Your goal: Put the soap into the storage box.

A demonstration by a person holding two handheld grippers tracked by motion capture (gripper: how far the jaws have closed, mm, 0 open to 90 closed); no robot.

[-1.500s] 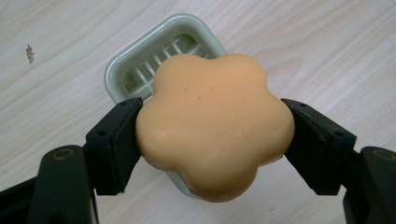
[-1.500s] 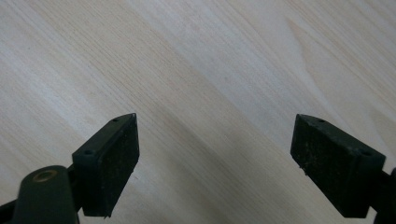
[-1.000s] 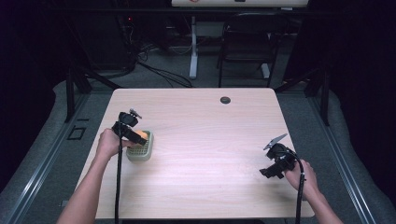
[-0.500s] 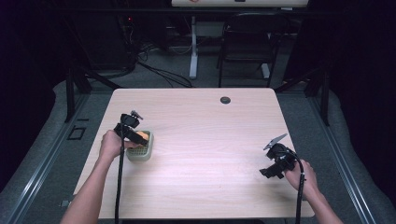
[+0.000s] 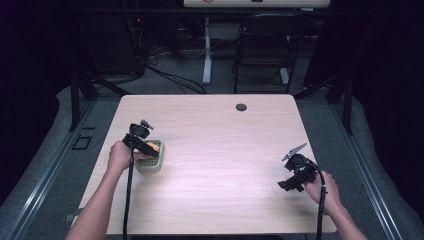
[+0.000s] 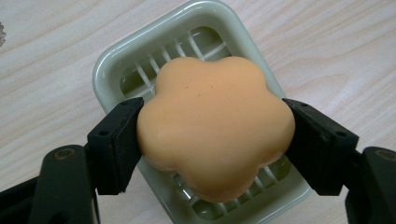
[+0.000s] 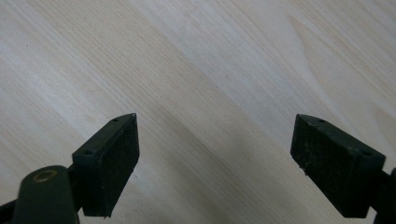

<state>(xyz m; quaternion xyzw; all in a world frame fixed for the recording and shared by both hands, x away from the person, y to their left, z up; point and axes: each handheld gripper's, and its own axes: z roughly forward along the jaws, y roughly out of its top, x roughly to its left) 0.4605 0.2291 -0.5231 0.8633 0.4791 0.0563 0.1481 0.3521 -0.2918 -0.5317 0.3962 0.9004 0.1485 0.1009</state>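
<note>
Spanning the middle of the high view: the pale wooden table (image 5: 220, 150), with dark floor, cables and a black chair (image 5: 265, 50) beyond its far edge.
Left forearm: it comes in from the near left and angles toward the far side, the left hand (image 5: 119, 156) wrapped round the left gripper (image 5: 148, 148), whose cable hangs down toward the near edge.
Right forearm: it enters at the near right corner; the right hand (image 5: 320, 189) holds the right gripper (image 5: 286, 184) low over the table, pointing left, its grey plate tipped up on the far side.
Soap dish: a pale green, slotted soap dish (image 6: 196, 28) sits on the left part of the table, well apart from the right gripper.
Soap: an orange, flower-shaped soap (image 6: 215, 126) is over the dish, just above or on its slats; which, I cannot tell.
Left gripper's hold: both black pads press the soap's two sides, clamped on it.
Right gripper's hold: the jaws stand wide apart over bare wood, with nothing between them.
Grommet: a small dark round grommet (image 5: 241, 107) lies near the table's far edge, away from both hands.
In the way: nothing lies on the wood between the two grippers.
</note>
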